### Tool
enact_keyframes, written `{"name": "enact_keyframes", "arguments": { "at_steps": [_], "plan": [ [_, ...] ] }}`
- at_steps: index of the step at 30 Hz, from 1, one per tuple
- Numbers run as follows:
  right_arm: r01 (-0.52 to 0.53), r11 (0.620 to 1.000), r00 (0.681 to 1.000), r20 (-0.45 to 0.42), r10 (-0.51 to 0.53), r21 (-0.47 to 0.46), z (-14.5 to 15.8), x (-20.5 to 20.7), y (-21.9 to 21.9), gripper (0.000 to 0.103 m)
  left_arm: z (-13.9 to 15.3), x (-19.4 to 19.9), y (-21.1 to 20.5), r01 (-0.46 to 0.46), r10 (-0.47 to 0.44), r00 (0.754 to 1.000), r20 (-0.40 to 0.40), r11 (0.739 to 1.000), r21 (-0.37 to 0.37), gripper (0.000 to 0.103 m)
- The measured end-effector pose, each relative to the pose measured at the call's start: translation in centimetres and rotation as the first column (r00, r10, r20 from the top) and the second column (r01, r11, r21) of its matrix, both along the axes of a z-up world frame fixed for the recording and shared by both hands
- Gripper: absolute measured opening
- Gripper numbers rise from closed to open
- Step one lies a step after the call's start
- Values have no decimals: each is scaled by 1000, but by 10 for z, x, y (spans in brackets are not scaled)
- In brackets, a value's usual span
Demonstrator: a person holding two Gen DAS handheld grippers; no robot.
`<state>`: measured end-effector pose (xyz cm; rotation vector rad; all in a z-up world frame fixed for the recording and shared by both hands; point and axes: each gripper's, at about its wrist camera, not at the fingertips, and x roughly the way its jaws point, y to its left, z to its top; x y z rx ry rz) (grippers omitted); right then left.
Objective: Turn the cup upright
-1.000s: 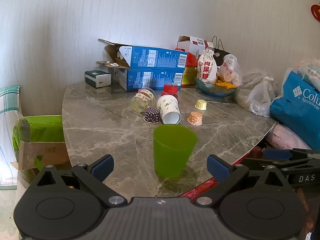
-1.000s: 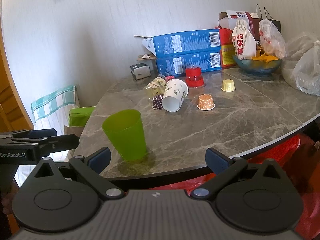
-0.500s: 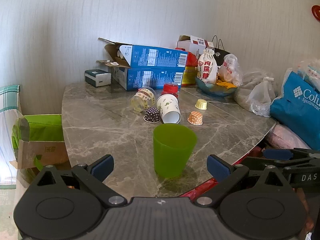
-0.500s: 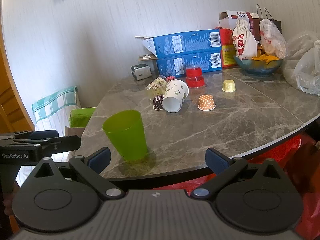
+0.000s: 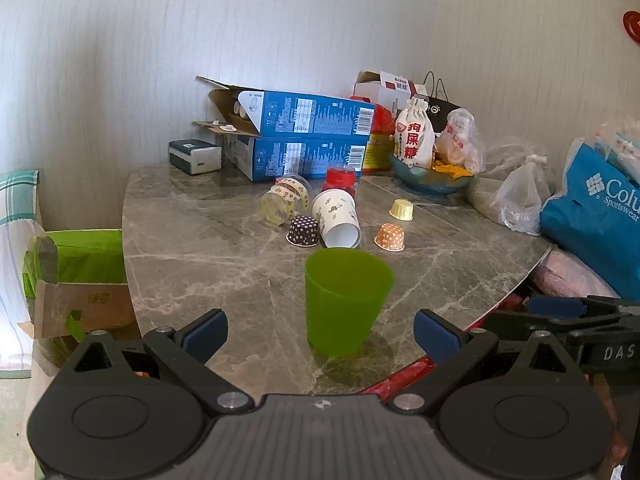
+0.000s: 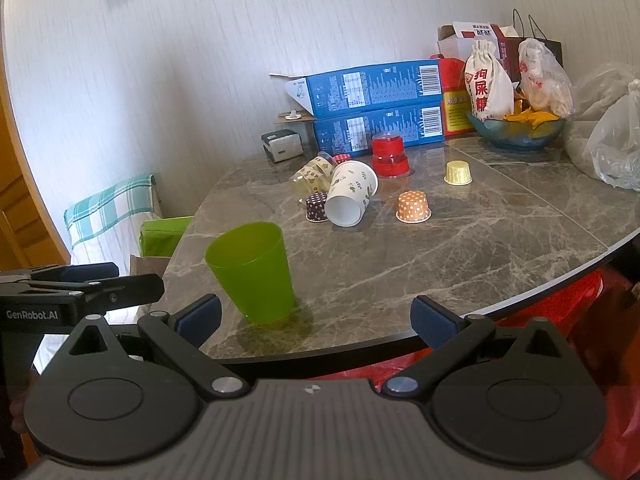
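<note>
A green plastic cup stands upright, mouth up, near the front edge of the marble table; it also shows in the right wrist view. My left gripper is open and empty, just short of the cup, with the jaws wide on either side of it. My right gripper is open and empty at the table edge, the cup ahead of its left finger. A white patterned paper cup and a clear cup lie on their sides further back.
Small dotted purple, orange and yellow cups stand mouth down mid-table. A red cup, blue boxes, a bowl and bags crowd the back and right. A green-lined box sits left of the table.
Almost nothing has moved. Both grippers stay open and hold their places, with only slight camera drift. The green cup stands as before.
</note>
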<state>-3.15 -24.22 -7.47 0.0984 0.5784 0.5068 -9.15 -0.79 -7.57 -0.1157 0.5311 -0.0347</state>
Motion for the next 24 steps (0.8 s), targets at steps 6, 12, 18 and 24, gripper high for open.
{"name": "enact_keyframes", "arguments": {
  "at_steps": [6, 12, 18, 24],
  "plan": [
    [19, 1000, 1000, 14, -20, 23, 5, 0, -4, 102, -1, 2, 1, 0, 0, 1000, -2, 1000, -6, 101],
    [16, 1000, 1000, 7, -16, 18, 2, 2, -3, 102, -2, 3, 0, 1, -1, 1000, -4, 1000, -6, 101],
    [16, 1000, 1000, 8, -16, 25, 1, 3, -4, 102, -2, 3, 1, -6, 6, 1000, 7, 1000, -9, 101],
    [17, 999, 1000, 0, -17, 29, -2, 5, -3, 102, -1, 3, 4, -19, 19, 999, 26, 1000, 8, 101]
  ]
}}
